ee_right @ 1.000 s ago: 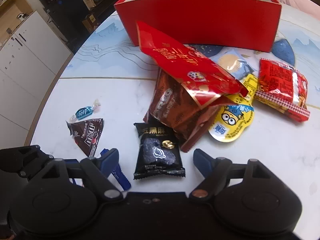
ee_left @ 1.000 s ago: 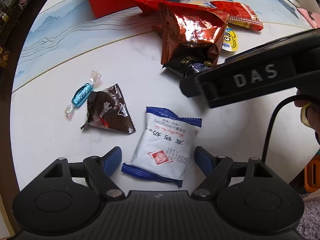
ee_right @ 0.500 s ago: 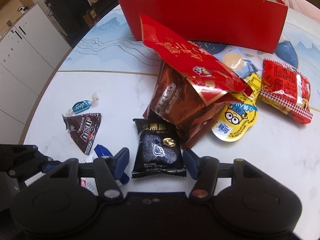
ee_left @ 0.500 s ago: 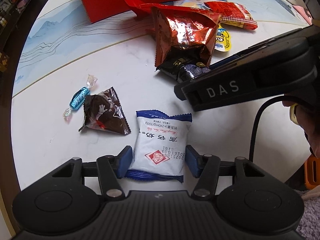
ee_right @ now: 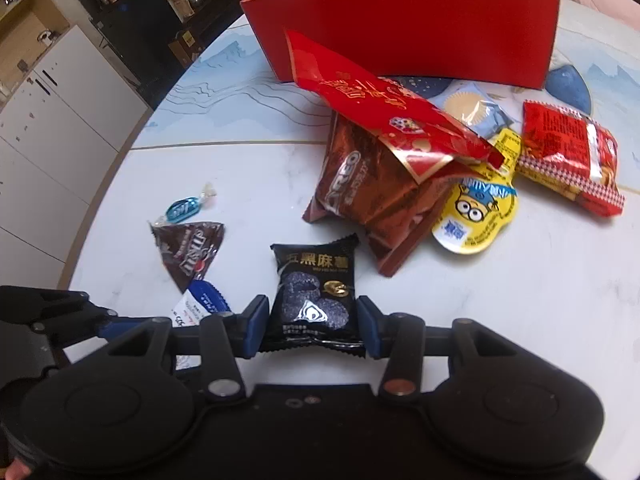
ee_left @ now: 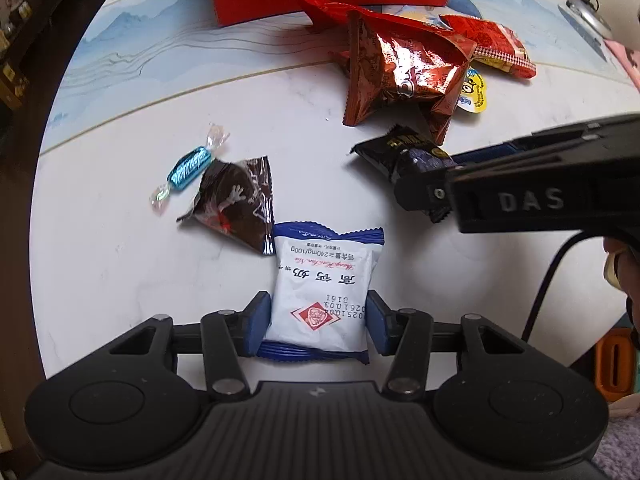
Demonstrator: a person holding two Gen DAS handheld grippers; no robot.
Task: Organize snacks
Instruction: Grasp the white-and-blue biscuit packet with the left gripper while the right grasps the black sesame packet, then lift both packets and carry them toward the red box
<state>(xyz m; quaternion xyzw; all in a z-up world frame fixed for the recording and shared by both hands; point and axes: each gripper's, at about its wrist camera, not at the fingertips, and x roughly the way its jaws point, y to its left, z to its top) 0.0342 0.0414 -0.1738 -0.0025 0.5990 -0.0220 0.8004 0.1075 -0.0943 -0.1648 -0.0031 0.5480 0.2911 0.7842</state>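
A white and blue snack packet (ee_left: 324,280) lies flat on the white table (ee_left: 120,260). My left gripper (ee_left: 318,328) is closing on it, and both blue pads touch its sides. A black sesame snack packet (ee_right: 314,280) sits between the closing jaws of my right gripper (ee_right: 311,330), whose pads press its edges. In the left wrist view the right gripper (ee_left: 520,184) reaches in from the right over the black packet (ee_left: 404,152). At the back of the table stands the red box (ee_right: 400,28), open at the top.
A brown triangular chocolate packet (ee_left: 236,204) and a blue wrapped candy (ee_left: 188,166) lie left of the white packet. In front of the box are a brown cookie bag (ee_right: 372,196), a red bag (ee_right: 372,104), a yellow jelly cup (ee_right: 476,216) and a red packet (ee_right: 568,156). The table's rounded edge is to the left.
Both grippers have narrowed from wide open until their pads meet the packets' sides. The white packet has slid up against the brown triangular packet.
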